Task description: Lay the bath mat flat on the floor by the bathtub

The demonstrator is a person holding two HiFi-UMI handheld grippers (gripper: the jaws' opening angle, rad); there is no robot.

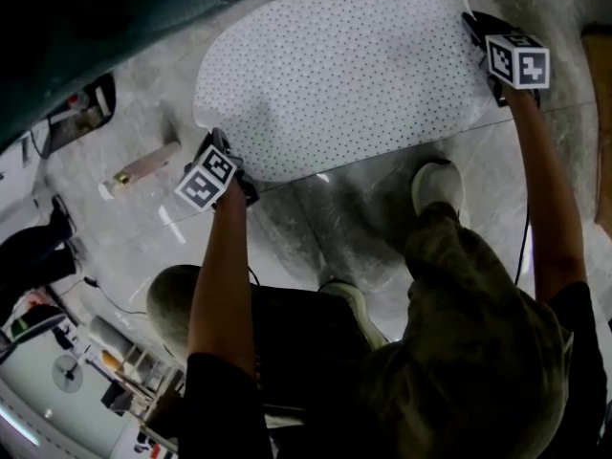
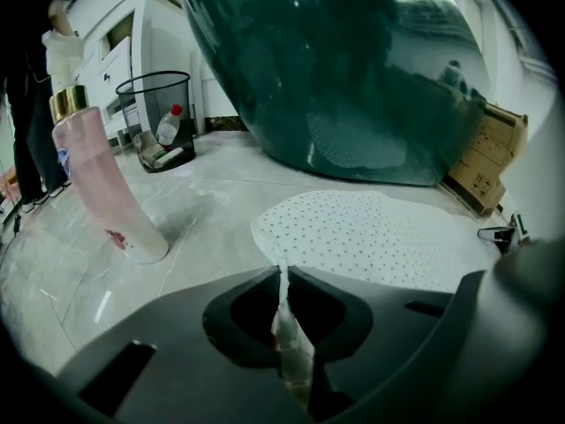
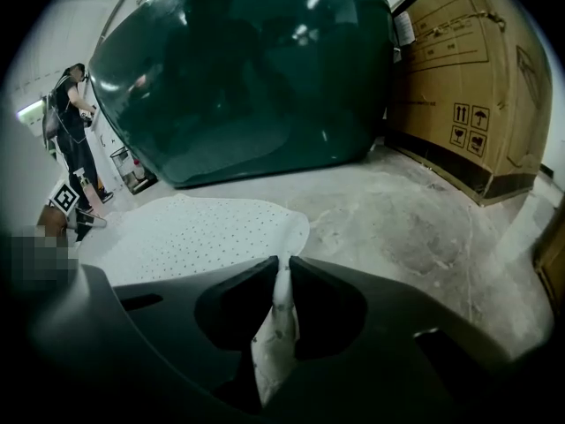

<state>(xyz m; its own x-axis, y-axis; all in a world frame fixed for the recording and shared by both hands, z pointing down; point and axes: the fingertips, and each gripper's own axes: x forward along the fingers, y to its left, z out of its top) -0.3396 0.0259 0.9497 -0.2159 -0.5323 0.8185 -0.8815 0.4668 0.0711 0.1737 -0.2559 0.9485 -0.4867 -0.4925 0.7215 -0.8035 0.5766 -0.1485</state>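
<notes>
A white dotted bath mat (image 1: 344, 65) lies spread over the pale floor beside the dark green bathtub (image 1: 105, 27). My left gripper (image 1: 228, 161) is shut on the mat's near left edge; in the left gripper view a strip of the mat (image 2: 284, 307) is pinched between the jaws and the rest of it (image 2: 380, 237) stretches ahead. My right gripper (image 1: 483, 41) is shut on the mat's right edge; in the right gripper view a fold of the mat (image 3: 278, 316) runs through the jaws, with the mat (image 3: 185, 228) lying to the left before the bathtub (image 3: 247, 78).
A pink bottle with a gold cap (image 2: 97, 184) lies on the floor left of the mat, also visible from the head as the bottle (image 1: 143, 165). A wire bin (image 2: 159, 117) stands by white cabinets. Cardboard boxes (image 3: 468, 78) stand at the right. My shoes (image 1: 435, 185) are close behind the mat.
</notes>
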